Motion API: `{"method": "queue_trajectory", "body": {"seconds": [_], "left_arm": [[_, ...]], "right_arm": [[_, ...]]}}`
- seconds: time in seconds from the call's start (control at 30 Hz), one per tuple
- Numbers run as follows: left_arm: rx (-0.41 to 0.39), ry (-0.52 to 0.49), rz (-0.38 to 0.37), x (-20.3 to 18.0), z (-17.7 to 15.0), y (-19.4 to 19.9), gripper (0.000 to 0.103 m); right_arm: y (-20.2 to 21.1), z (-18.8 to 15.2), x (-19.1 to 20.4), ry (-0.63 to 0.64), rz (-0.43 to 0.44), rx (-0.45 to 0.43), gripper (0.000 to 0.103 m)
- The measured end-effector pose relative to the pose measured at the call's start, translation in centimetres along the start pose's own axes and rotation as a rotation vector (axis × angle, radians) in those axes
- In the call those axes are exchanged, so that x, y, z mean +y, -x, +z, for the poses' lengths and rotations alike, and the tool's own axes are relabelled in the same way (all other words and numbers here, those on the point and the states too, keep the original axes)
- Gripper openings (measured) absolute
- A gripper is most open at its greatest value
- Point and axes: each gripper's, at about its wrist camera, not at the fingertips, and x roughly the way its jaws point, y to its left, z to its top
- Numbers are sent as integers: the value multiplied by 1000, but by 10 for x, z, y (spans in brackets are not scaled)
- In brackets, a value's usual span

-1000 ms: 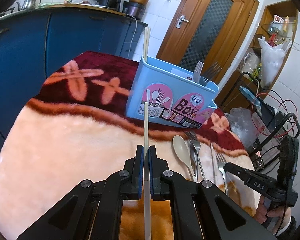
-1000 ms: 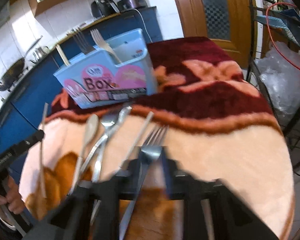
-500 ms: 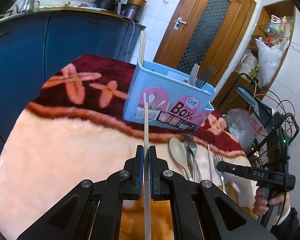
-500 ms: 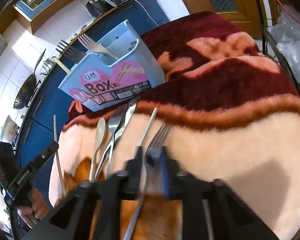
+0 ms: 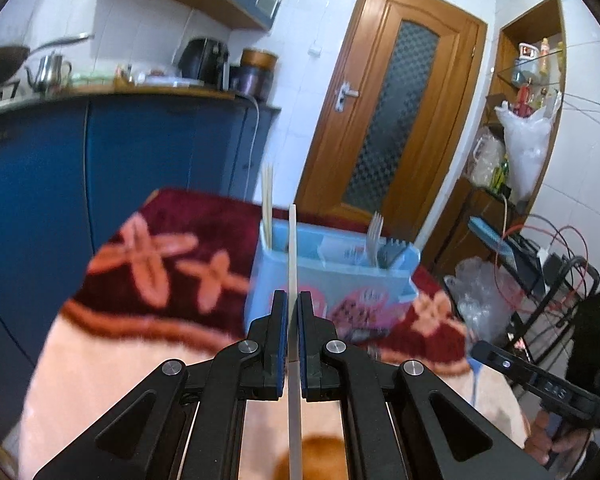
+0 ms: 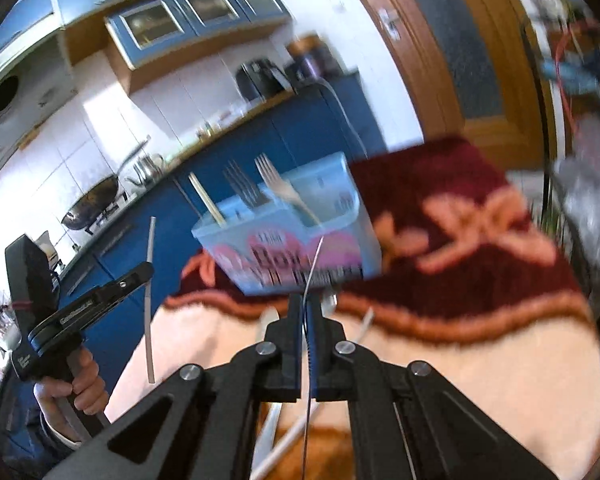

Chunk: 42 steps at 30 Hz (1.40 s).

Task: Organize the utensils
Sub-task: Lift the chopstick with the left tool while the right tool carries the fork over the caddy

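My left gripper (image 5: 293,300) is shut on a pale chopstick (image 5: 293,248) held above the blanket, its tip pointing at the light blue utensil box (image 5: 340,276). That box holds two chopsticks (image 5: 267,196) at its left end and forks (image 5: 376,236) at its right. My right gripper (image 6: 305,304) is shut on a metal fork (image 6: 314,264), seen edge-on as a thin line in front of the box (image 6: 284,232). The right wrist view also shows the left gripper (image 6: 140,276) with its chopstick (image 6: 150,300). A spoon (image 6: 268,320) and other blurred utensils lie under the right gripper.
A plush blanket (image 5: 140,360) in red and peach covers the table. Blue kitchen cabinets (image 5: 100,160) stand behind on the left and a wooden door (image 5: 400,120) behind the box. A wire rack with cables and plastic bags (image 5: 520,280) crowds the right side.
Both grippers have risen and tilted up. The right gripper closed on the fork and lifted it off the blanket. The left gripper kept its hold on the chopstick.
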Motion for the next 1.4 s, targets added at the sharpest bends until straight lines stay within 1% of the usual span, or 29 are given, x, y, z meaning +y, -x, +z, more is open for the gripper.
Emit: {"method": "queue_trajectory", "body": {"seconds": [0.17,0.2,0.3,0.5,0.63,0.83,0.93,1.07,1.23,1.4], "left_arm": [[-97,-11,6,-6,24,-4,4],[-127,-18,9,-7,29,-6,4],[-177,-26,12,-11,42,-12,4],[-245,-7,20,-12,63,-31,4],[-297,11,21,-12,74,-42,4],[-380,29,71,-10,79,-62,4],[-403,29,99,-9,77,-70,4],[-425,-3,130,-11,69,-79,4],[-418,-28,139,-15,60,-86,4],[-411,-40,147,-16,54,-91,4]], "right_arm": [[3,18,2,-1,-8,-82,4],[3,21,2,1,-10,-92,4],[1,30,2,6,-16,-117,4],[-4,44,4,26,-24,-146,4],[-9,58,8,66,-40,-171,4],[-20,76,12,115,-61,-221,4],[-29,84,13,116,-56,-242,4],[-37,94,18,137,-63,-290,4],[-50,103,29,189,-109,-373,4],[-67,105,32,223,-164,-433,4]]}}
